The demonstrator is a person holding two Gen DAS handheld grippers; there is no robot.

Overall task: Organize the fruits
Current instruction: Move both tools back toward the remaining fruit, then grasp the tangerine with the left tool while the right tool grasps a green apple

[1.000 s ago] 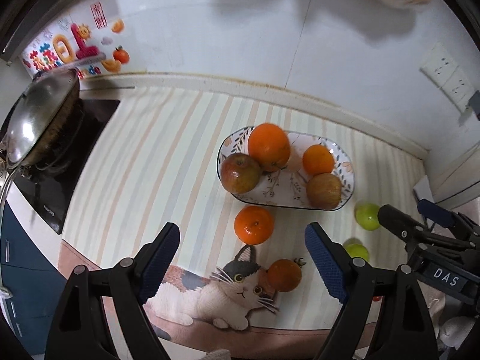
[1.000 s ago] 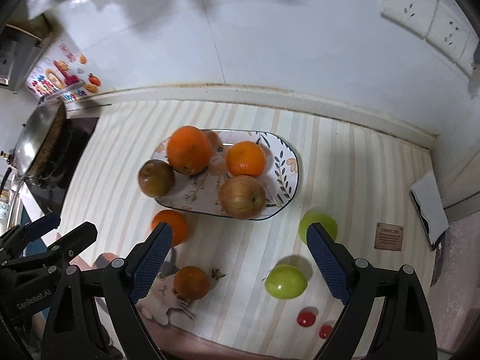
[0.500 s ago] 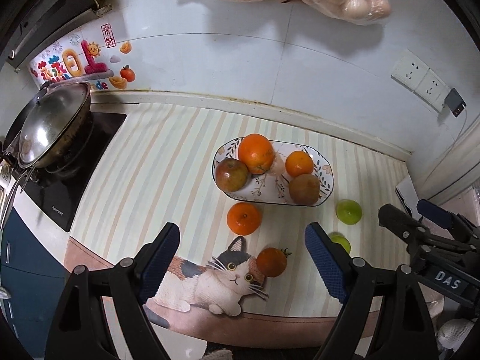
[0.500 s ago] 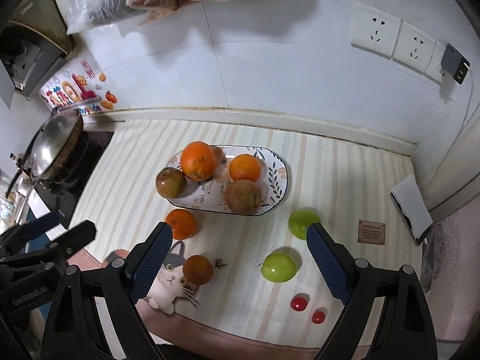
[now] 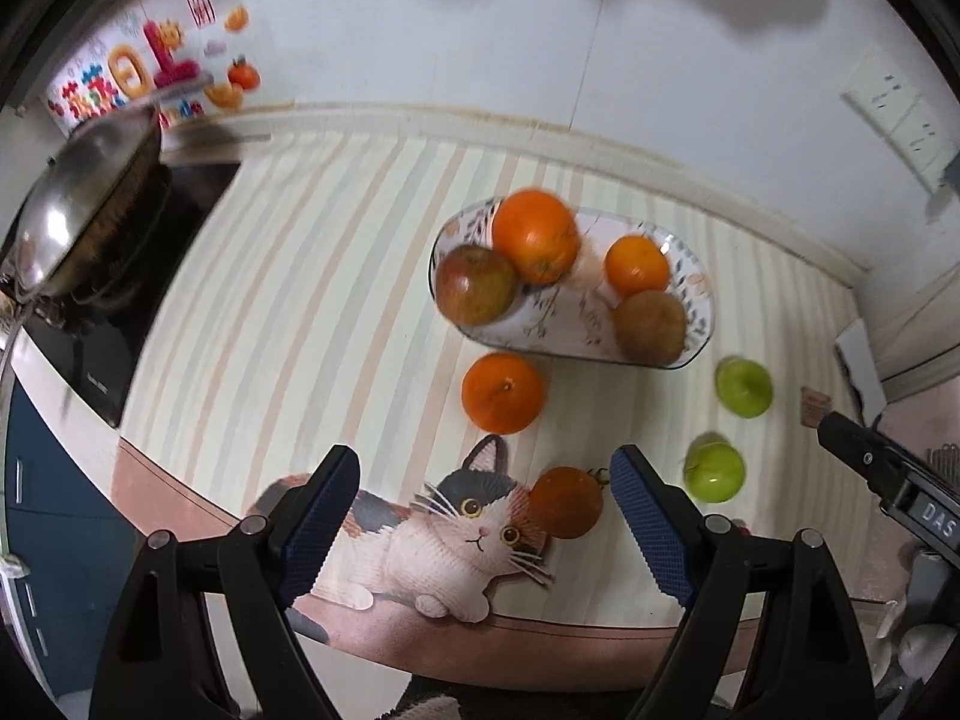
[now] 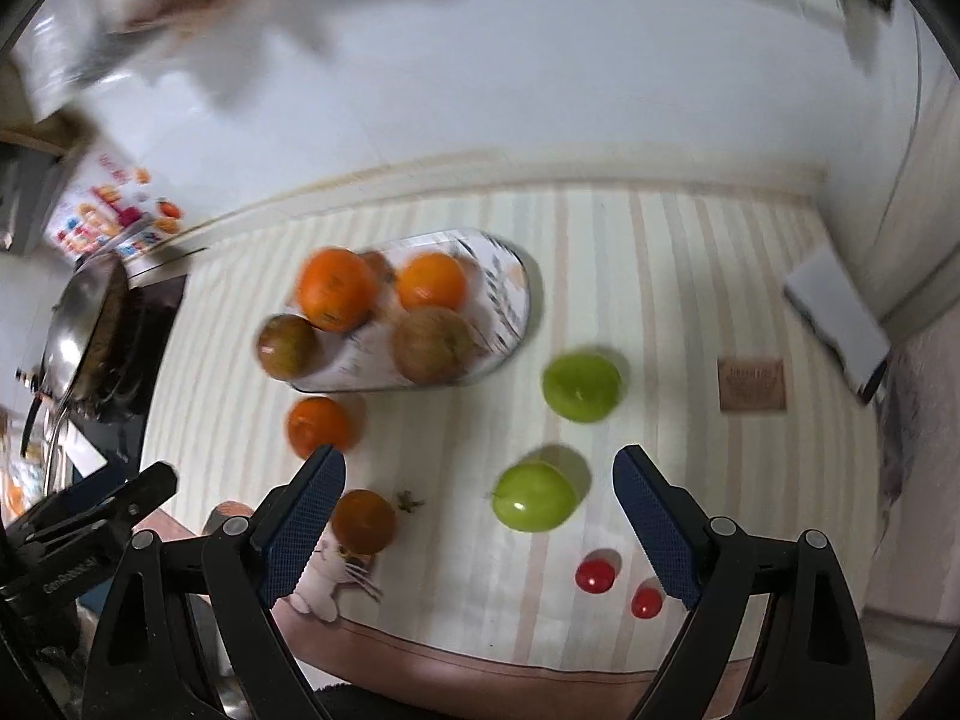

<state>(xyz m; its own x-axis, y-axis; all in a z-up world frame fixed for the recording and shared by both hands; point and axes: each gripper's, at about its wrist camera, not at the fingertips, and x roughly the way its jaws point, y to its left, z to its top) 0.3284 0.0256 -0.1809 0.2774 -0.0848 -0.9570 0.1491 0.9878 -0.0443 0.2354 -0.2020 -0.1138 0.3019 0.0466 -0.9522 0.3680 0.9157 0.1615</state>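
Currently, left wrist view: the left gripper (image 5: 483,507) hangs above the bench (image 5: 288,276), fingers wide apart and holding nothing. The oval plate (image 5: 699,291) serves as landmark; it carries two oranges and two brownish apples. A loose orange (image 5: 503,393) lies just in front of the plate, a darker persimmon-like fruit (image 5: 565,502) lies further toward the camera on the cat picture (image 5: 456,531), close to the right-hand finger. Two green apples (image 5: 743,387) sit to the right of the plate.

Right wrist view: the right gripper (image 6: 479,507) is also spread wide and empty. The nearer green apple (image 6: 533,496) lies between its fingers in the picture, in front of the plate (image 6: 510,300); two small red fruits (image 6: 595,576) lie nearer still. The frame is blurred.

Risks, as judged: round fruit may roll off toward the bench edge if a finger nudges it off-centre. The plate is already crowded, so an added fruit could dislodge others. The two grippers work close together and might collide.
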